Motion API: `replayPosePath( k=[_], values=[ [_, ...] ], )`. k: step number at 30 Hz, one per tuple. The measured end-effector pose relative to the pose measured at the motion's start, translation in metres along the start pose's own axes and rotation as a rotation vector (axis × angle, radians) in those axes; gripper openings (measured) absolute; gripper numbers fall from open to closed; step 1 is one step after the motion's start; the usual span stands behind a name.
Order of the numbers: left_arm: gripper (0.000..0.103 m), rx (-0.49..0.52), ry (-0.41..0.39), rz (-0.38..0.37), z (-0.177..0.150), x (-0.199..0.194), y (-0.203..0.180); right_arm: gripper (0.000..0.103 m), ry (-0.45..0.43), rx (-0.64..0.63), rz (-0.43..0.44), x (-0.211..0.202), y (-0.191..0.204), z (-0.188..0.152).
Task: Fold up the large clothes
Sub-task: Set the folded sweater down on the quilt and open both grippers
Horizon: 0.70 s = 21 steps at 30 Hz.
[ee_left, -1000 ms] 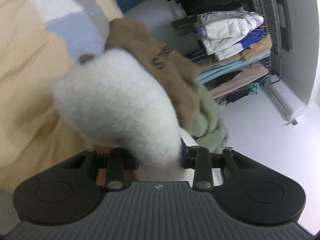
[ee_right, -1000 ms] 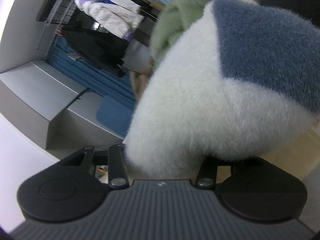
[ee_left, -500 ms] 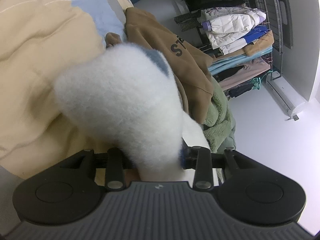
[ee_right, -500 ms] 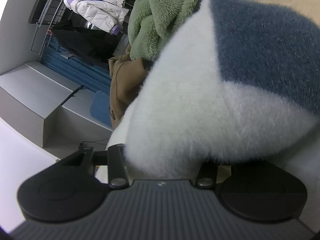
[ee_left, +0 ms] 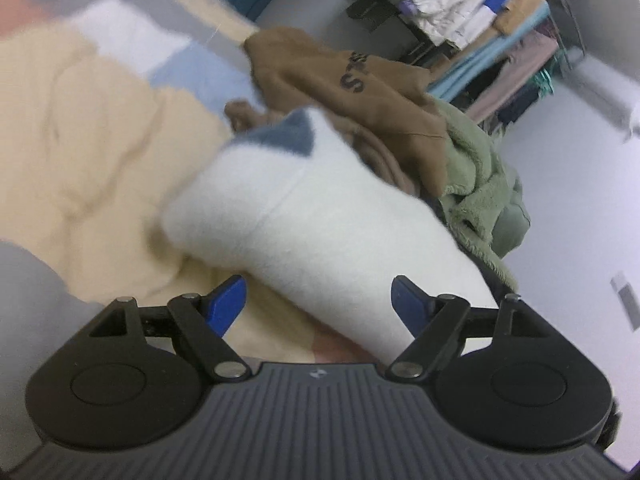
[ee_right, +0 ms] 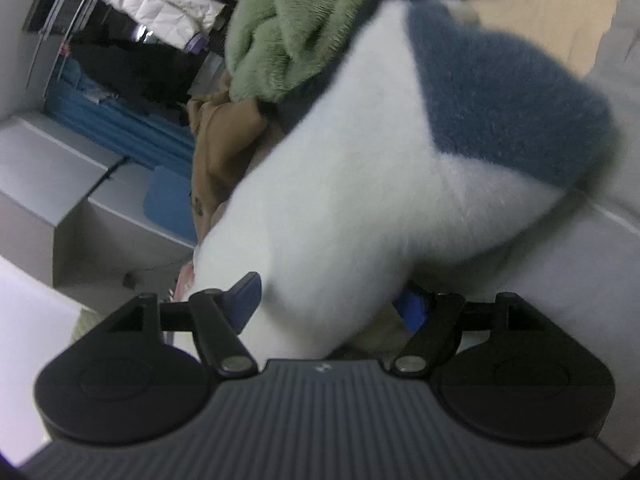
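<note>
Left wrist: jaws opening around white fleece point(ee_left: 320, 208).

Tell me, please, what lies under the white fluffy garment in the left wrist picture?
Under the white fluffy garment the beige quilt shows at its left and near edges. At its far side it meets the brown sweatshirt and green fleece. Whatever lies directly beneath its middle is covered.

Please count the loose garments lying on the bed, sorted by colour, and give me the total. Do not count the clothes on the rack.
White fluffy garment with a blue-grey patch: 1
Brown sweatshirt with dark letters: 1
Green fleece garment: 1
Total: 3
More may lie hidden under the pile.
</note>
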<state>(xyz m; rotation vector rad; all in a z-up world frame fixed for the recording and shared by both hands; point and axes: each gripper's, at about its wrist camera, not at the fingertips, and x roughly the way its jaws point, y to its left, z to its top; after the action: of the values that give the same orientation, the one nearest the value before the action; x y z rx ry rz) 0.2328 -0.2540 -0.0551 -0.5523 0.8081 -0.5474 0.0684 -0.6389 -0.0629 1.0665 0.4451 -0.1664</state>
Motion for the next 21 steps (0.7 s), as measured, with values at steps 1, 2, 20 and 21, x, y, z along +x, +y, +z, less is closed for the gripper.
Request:
replayPosePath(
  k=[1, 2, 20, 21],
  values=[
    [0.083, 0.026, -0.007, 0.008, 0.004, -0.010, -0.007, 0.075, 0.002, -0.021, -0.011, -0.008, 0.006, 0.000],
    [0.083, 0.049, -0.016, 0.014, 0.008, -0.020, -0.016, 0.075, 0.005, -0.047, -0.023, -0.016, 0.013, -0.001],
    [0.083, 0.494, -0.216, 0.050, 0.020, -0.219, -0.158, 0.074, -0.132, -0.660, 0.027, -0.148, 0.210, -0.026],
    [0.083, 0.511, -0.222, 0.054, 0.016, -0.226, -0.162, 0.074, -0.137, -0.677, 0.033, -0.154, 0.215, -0.031]
  ],
)
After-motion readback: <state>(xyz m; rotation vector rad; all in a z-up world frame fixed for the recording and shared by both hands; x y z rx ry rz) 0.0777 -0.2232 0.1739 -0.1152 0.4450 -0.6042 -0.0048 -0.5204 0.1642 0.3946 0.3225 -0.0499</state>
